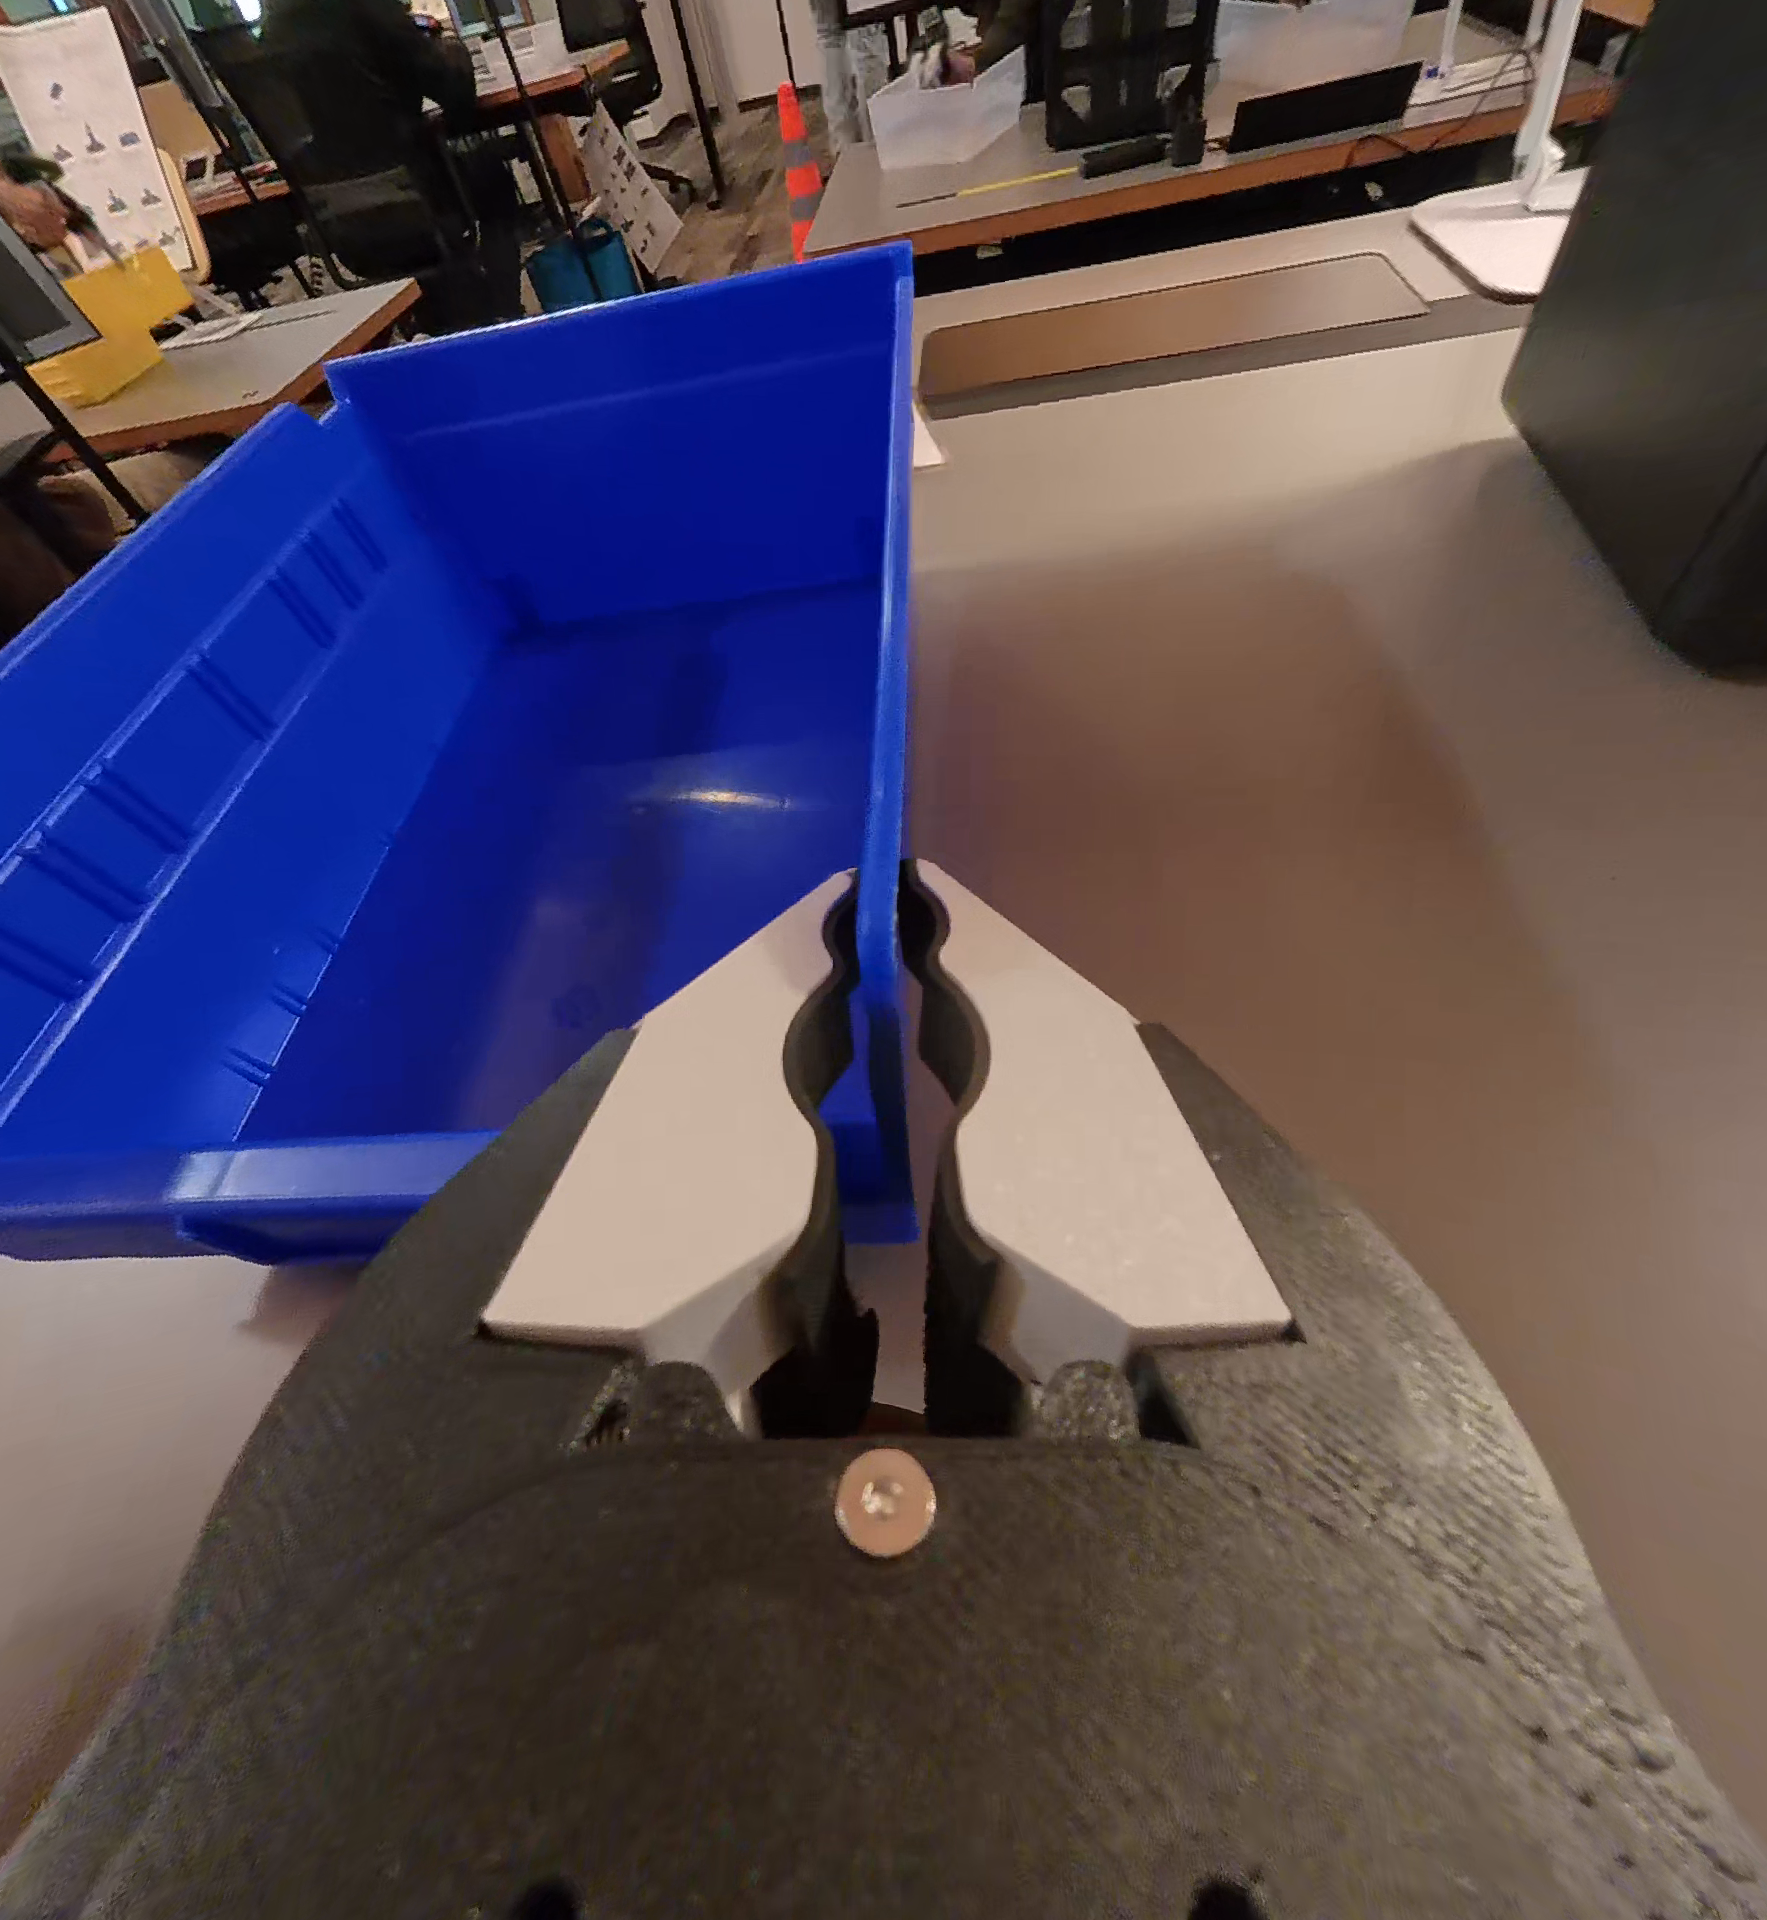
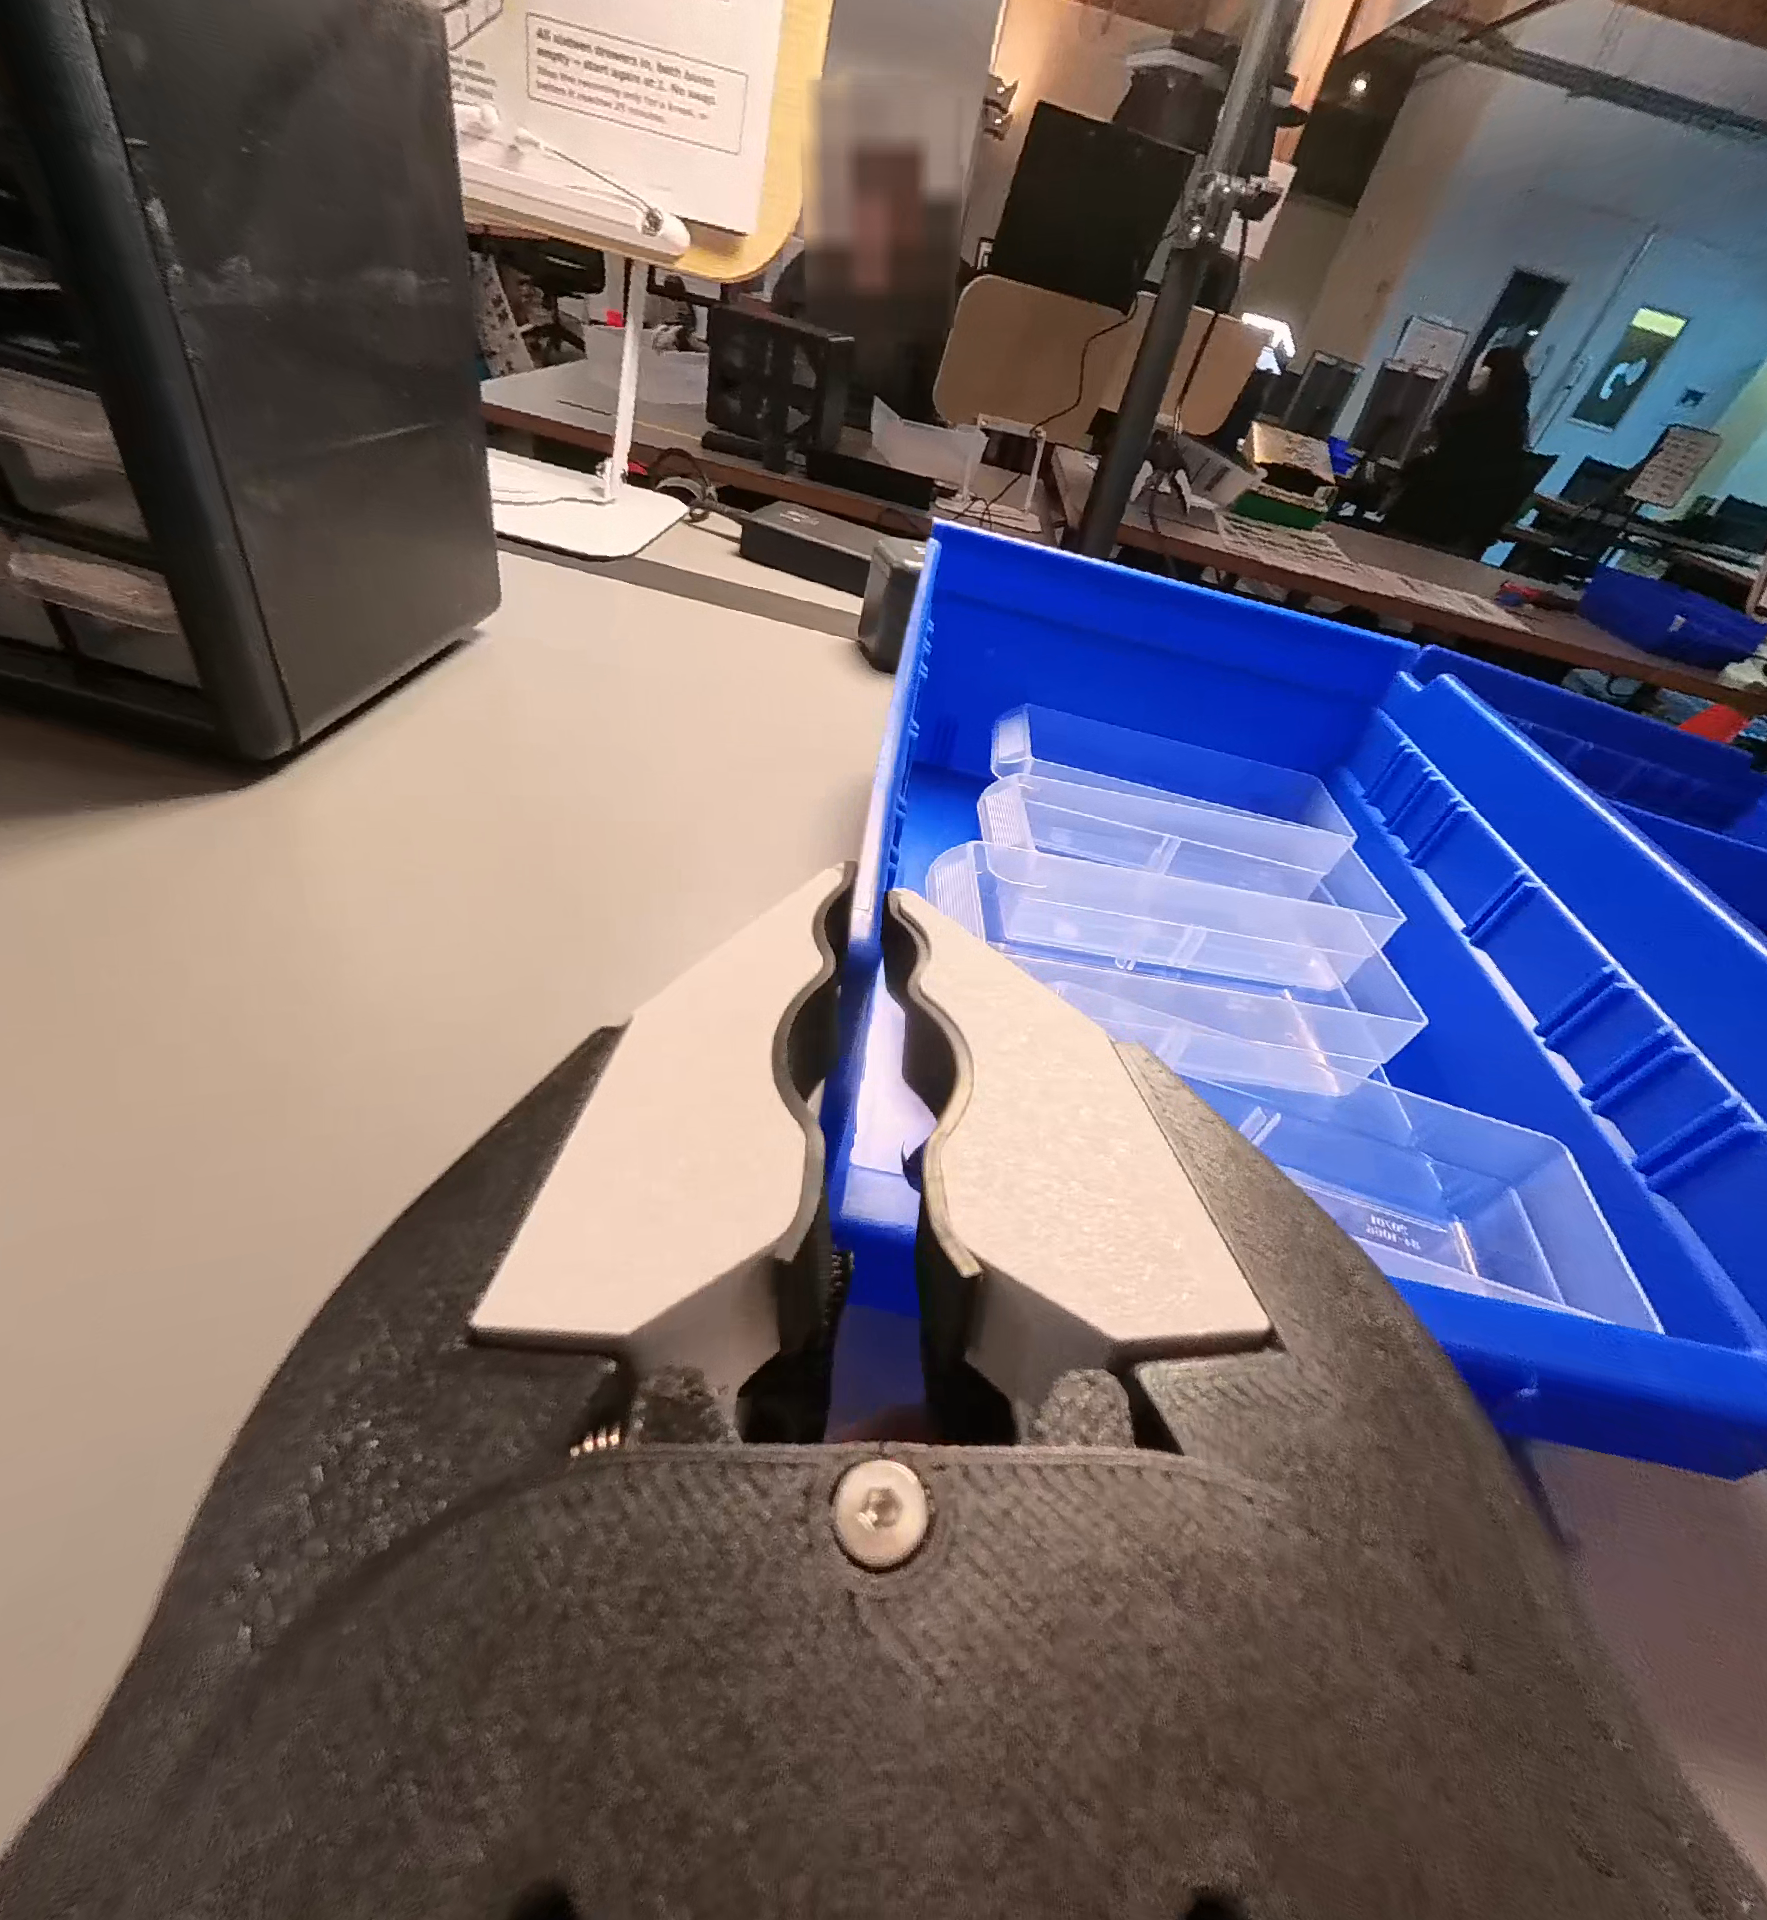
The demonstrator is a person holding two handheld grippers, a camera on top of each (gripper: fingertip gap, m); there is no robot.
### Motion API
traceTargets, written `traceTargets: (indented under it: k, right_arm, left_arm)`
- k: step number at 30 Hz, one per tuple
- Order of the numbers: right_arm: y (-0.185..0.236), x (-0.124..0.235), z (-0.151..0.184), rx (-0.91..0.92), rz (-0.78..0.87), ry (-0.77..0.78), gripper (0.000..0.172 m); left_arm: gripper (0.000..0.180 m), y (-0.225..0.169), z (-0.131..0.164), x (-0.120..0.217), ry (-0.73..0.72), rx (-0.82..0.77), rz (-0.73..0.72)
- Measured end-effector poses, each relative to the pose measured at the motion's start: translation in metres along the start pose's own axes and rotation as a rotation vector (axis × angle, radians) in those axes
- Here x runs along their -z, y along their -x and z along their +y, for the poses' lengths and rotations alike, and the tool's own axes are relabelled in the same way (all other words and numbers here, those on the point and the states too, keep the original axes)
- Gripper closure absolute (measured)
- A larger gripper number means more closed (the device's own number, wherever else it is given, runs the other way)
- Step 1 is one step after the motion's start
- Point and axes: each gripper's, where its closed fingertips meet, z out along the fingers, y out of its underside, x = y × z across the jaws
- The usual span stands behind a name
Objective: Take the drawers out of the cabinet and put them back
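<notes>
In the left wrist view my left gripper (image 1: 884, 883) is shut on the right side wall of an empty blue bin (image 1: 546, 779) that rests on the grey table (image 1: 1274, 831). In the right wrist view my right gripper (image 2: 866, 894) is shut on the left side wall of another blue bin (image 2: 1118, 644). That bin holds several clear plastic drawers (image 2: 1170, 914) lying side by side. The dark drawer cabinet (image 2: 235, 364) stands at the far left of the table, with clear drawers in its front slots. It also shows at the right edge of the left wrist view (image 1: 1689, 364).
A further blue bin (image 2: 1689, 769) sits right of the one with the drawers. A white lamp base (image 2: 578, 520) and a small black box (image 2: 889, 603) stand beyond the table edge. Other desks, an orange cone (image 1: 799, 166) and people are in the background.
</notes>
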Motion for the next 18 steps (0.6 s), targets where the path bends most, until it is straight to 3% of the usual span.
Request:
traceTargets:
  k: [9, 18]
  right_arm:
    - [0.0, 0.024, 0.005, -0.145, -0.031, 0.027, 0.167]
    - [0.011, 0.09, 0.014, -0.177, -0.208, 0.03, 0.166]
  left_arm:
    - [0.176, -0.037, 0.001, 0.036, -0.028, -0.048, 0.144]
    - [0.177, -0.062, 0.0, 0.098, -0.083, -0.042, 0.332]
